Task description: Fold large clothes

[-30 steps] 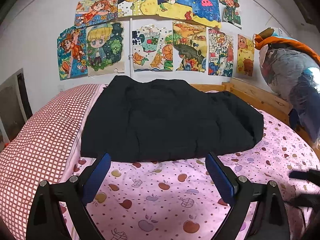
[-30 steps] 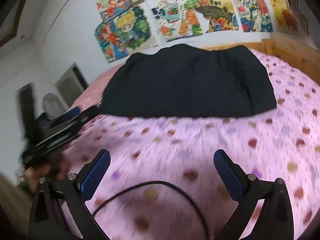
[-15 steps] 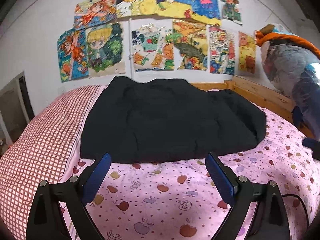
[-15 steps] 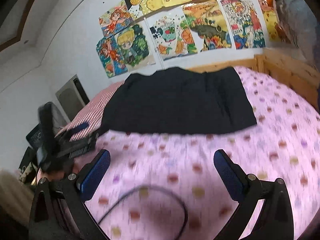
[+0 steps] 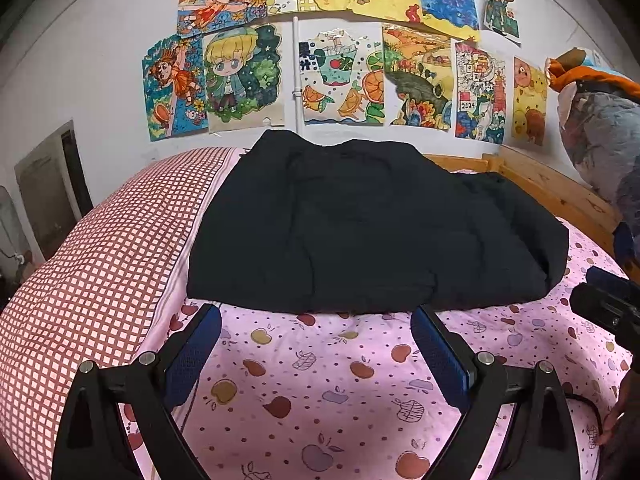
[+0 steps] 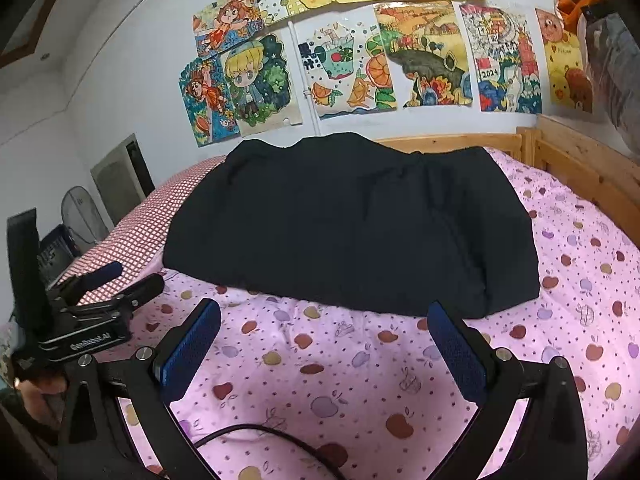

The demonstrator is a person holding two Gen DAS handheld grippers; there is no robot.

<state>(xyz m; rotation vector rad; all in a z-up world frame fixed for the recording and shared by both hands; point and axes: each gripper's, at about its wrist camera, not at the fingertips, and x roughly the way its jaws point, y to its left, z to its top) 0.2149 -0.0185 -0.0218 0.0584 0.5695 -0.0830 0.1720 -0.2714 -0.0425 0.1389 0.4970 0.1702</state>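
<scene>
A large black garment (image 5: 372, 224) (image 6: 352, 228) lies spread flat across the far half of a bed, its left part on a red checked cover (image 5: 100, 256). My left gripper (image 5: 316, 354) hovers open just short of the garment's near edge, nothing between its blue pads. My right gripper (image 6: 326, 348) is also open and empty, a little before the same near edge. In the right wrist view the left gripper (image 6: 120, 280) shows at the left, held by a hand. In the left wrist view the right gripper's body (image 5: 608, 308) sticks in from the right.
The bed has a pink fruit-print sheet (image 5: 340, 392) (image 6: 360, 380) and a wooden frame (image 5: 560, 196) along the right and back. Drawings (image 5: 340, 76) cover the wall behind. A bagged bundle (image 5: 600, 136) stands at the right. A black cable (image 6: 260, 436) lies on the sheet near me.
Both grippers have moved closer to the garment's near edge and steadied; the right wrist view is no longer blurred. Both stay open.
</scene>
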